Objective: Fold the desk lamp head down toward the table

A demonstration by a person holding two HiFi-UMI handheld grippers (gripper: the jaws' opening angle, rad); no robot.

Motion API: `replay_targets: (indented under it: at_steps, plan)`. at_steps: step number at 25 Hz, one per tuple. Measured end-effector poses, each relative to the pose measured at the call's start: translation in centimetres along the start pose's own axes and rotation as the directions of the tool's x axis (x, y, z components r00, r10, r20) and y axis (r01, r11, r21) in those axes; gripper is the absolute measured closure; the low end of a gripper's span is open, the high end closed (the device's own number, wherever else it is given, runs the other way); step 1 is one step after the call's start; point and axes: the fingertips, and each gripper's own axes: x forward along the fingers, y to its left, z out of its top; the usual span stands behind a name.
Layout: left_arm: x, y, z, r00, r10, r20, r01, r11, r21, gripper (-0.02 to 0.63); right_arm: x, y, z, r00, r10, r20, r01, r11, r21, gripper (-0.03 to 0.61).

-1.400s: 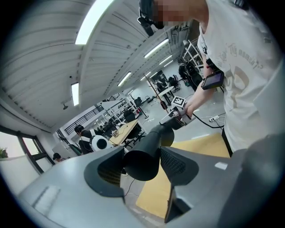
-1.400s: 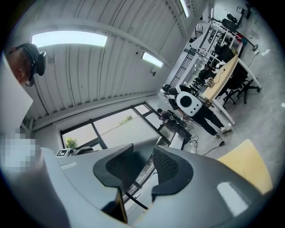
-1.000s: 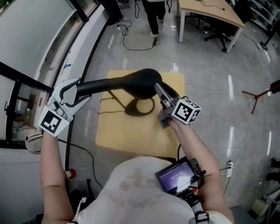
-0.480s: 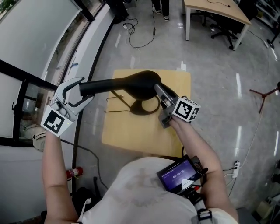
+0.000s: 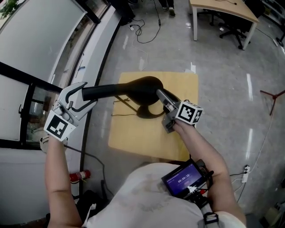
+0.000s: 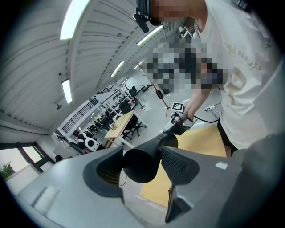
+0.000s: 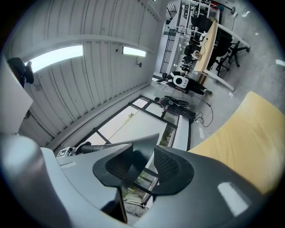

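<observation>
A black desk lamp stands on a small yellow table (image 5: 133, 138), its ring base (image 5: 150, 112) on the tabletop. The wide lamp head (image 5: 142, 85) tapers leftward into a long black arm (image 5: 104, 91). My left gripper (image 5: 87, 94) is shut on the far end of that arm; in the left gripper view the round bar (image 6: 140, 165) fills the gap between the pads (image 6: 107, 171). My right gripper (image 5: 159, 92) is shut on the head's right rim, whose thin black edge (image 7: 136, 171) sits between its pads (image 7: 171, 167). Its marker cube (image 5: 189, 112) faces up.
The table stands on a glossy grey floor, with a window wall (image 5: 40, 49) to the left. A cable (image 5: 147, 35) lies on the floor beyond the table. A wooden desk (image 5: 222, 11) with chairs is at top right and a red stand (image 5: 274, 94) at the right. A red extinguisher (image 5: 80, 175) is near my left arm.
The right gripper has sunk slightly with the lamp head in its grip. The left gripper keeps its hold on the arm. The head camera has shifted, so the table sits further right in the frame.
</observation>
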Motion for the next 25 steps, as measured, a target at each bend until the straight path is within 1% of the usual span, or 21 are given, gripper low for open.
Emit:
replay_targets:
  at_steps: [13,19,25]
  plan:
    - [0.2,0.2,1.3,0.998,0.001,-0.057,0.000,1.000,0.009,0.350,0.5,-0.6,-0.7,0.999,0.024,-0.026,-0.023,0.999,0.045,0.417]
    - [0.2,0.1,1.6,0.997,-0.008,-0.078,0.009,1.000,0.016,0.349,0.6,-0.6,-1.5,0.999,0.038,-0.031,-0.035,0.996,0.084,0.417]
    - [0.5,-0.2,1.4,0.995,-0.010,-0.098,0.011,1.000,0.014,0.347,0.6,-1.0,-2.2,0.998,0.054,-0.018,-0.052,0.993,0.106,0.417]
